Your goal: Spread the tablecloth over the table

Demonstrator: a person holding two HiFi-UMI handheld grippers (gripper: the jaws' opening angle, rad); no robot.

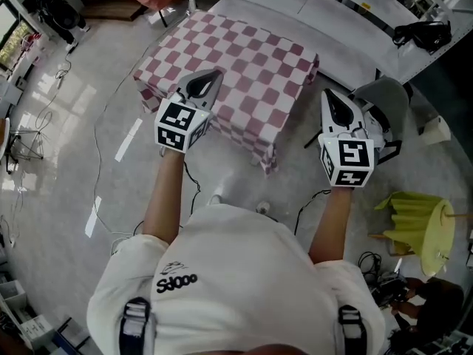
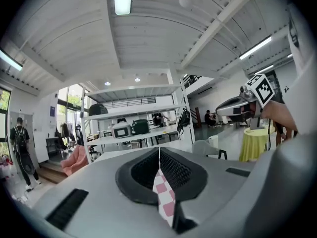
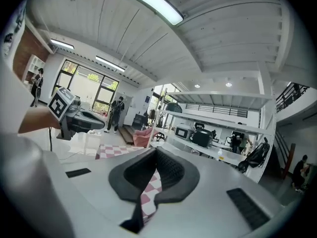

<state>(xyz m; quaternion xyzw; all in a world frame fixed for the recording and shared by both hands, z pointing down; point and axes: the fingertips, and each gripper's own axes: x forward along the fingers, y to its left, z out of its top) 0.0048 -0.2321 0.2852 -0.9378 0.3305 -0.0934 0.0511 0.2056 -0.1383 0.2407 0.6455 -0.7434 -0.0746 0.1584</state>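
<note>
Your left hand-held gripper is clamped on a fold of the red-and-white checked tablecloth. In the left gripper view its jaws meet with only a thin strip of the cloth running down between the pads. Your right hand-held gripper is closed the same way. The right gripper view shows its jaws pressed together on a checked strip that hangs below them.

From the head view, the left hand-held gripper sits over the cloth's near edge. The rest of the tablecloth lies just ahead of it, draped over the bench, which it hides, with one corner hanging down between your two hand-held grippers. In that view the right hand-held gripper shows to the right of this corner, with bare floor between them.

A grey chair stands just right of the right hand-held gripper. A round stand under a yellow cover is farther right and nearer to you. Long white shelving runs beyond both hand-held grippers, and a black bag lies on it to the far right. A pink heap lies far ahead and left of the left hand-held gripper, and a person stands beyond it.
</note>
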